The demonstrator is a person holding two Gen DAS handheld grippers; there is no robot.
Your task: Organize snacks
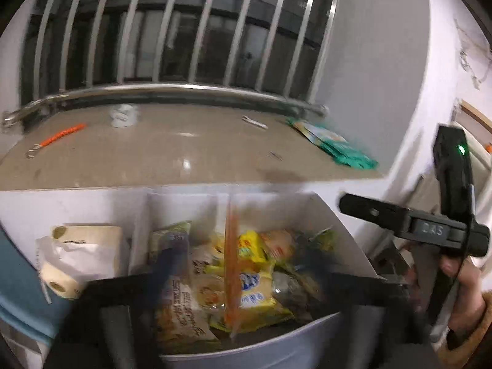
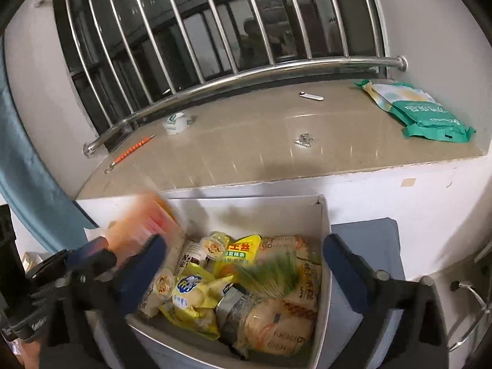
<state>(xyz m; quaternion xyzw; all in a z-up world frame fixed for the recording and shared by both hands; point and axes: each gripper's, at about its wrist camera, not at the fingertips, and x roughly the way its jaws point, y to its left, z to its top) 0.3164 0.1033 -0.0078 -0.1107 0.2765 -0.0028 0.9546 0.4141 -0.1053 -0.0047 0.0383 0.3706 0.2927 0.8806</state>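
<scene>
in the white box [image 2: 319, 215] below the sill, blurred orange packet [image 1: 231, 264] on edge, long axis running away from the camera, thin and glossy, print unreadable, with left gripper [image 1: 243, 279] and right gripper [image 2: 246, 264] both spread wide, nothing pinched, fingers smeared dark.

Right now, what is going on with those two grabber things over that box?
A person holds a two-finger gripper in each hand above a white box full of snack packets. An orange packet, blurred, is over the box between the open left gripper fingers. The right gripper is open and empty. A green bag lies on the window ledge behind.
</scene>
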